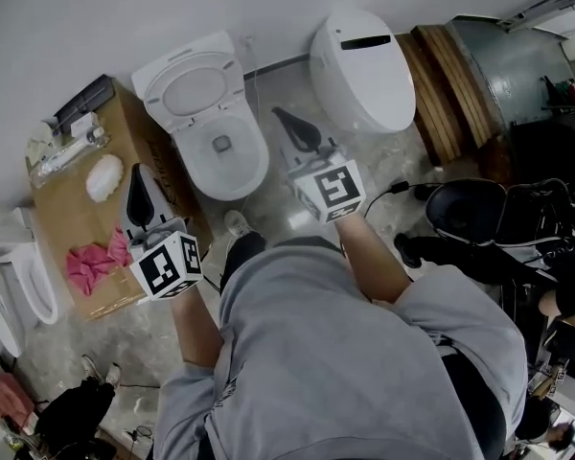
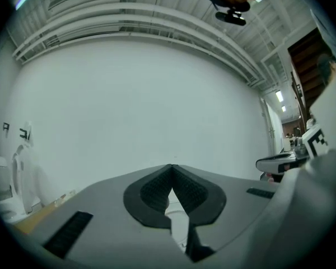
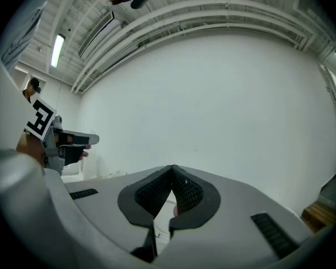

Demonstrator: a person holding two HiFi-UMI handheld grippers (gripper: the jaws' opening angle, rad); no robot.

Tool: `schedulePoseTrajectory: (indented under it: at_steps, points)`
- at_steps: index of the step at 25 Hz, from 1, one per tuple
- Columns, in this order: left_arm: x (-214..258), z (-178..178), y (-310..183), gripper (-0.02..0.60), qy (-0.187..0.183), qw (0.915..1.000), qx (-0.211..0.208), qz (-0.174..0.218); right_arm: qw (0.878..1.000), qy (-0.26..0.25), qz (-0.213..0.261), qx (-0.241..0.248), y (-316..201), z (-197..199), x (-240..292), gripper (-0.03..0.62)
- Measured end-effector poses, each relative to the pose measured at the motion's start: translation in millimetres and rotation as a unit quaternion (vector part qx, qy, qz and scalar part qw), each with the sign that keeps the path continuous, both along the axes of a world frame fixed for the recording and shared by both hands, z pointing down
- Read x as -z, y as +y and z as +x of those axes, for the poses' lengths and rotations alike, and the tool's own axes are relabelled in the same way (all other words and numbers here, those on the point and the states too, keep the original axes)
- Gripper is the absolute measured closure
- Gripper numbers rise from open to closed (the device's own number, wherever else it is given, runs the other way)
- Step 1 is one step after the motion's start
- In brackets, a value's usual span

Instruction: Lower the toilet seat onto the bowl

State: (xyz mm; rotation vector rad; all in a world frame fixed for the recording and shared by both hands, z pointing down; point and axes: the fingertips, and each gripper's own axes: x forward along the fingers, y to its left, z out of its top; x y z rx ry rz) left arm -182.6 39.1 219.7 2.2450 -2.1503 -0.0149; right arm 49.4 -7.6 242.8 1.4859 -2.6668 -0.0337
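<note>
A white toilet (image 1: 220, 147) stands against the wall with its bowl uncovered. Its seat (image 1: 194, 90) is raised and leans back against the tank. My left gripper (image 1: 137, 182) hovers left of the bowl, over the edge of a cardboard box, shut and empty. My right gripper (image 1: 287, 121) hangs just right of the bowl, between the two toilets, also shut and empty. In the left gripper view the jaws (image 2: 171, 170) meet at their tips before a bare white wall. The right gripper view shows the same: jaws (image 3: 172, 170) closed on nothing. Neither gripper touches the seat.
A second toilet (image 1: 362, 67) with its lid down stands to the right. A cardboard box (image 1: 62, 209) at the left carries a pink cloth (image 1: 91, 262) and white items. A urinal (image 1: 36, 281) is at far left; wooden boards (image 1: 450, 94) and a black chair (image 1: 479, 214) at right.
</note>
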Motion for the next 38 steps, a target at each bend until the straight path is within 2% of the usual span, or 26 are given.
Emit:
schedulePoseTrajectory:
  at_steps: [5, 9, 17, 20, 27, 38]
  points:
    - [-7, -34, -35, 0.581, -0.001, 1.0000, -0.008, -0.003, 1.000, 0.023, -0.002, -0.010, -33, -28, -7, 0.595]
    - [-12, -47, -57, 0.581, 0.004, 1.0000, -0.006, -0.003, 0.999, 0.044, -0.003, -0.002, -54, -39, -16, 0.594]
    - [-29, -41, -98, 0.581, 0.011, 0.9997, 0.006, -0.019, 0.996, 0.071, -0.012, 0.043, -115, -47, -42, 0.588]
    - [-37, -37, -112, 0.581, 0.010, 0.9995, 0.013, -0.026, 0.994, 0.084, -0.020, 0.061, -139, -48, -58, 0.563]
    - [-48, -35, -142, 0.581, 0.006, 0.9986, 0.034, -0.039, 0.988, 0.112, -0.044, 0.101, -189, -60, -102, 0.549]
    - [-91, -50, -169, 0.581, 0.006, 0.9955, 0.052, -0.080, 0.977, 0.142, -0.076, 0.142, -242, -90, -172, 0.534]
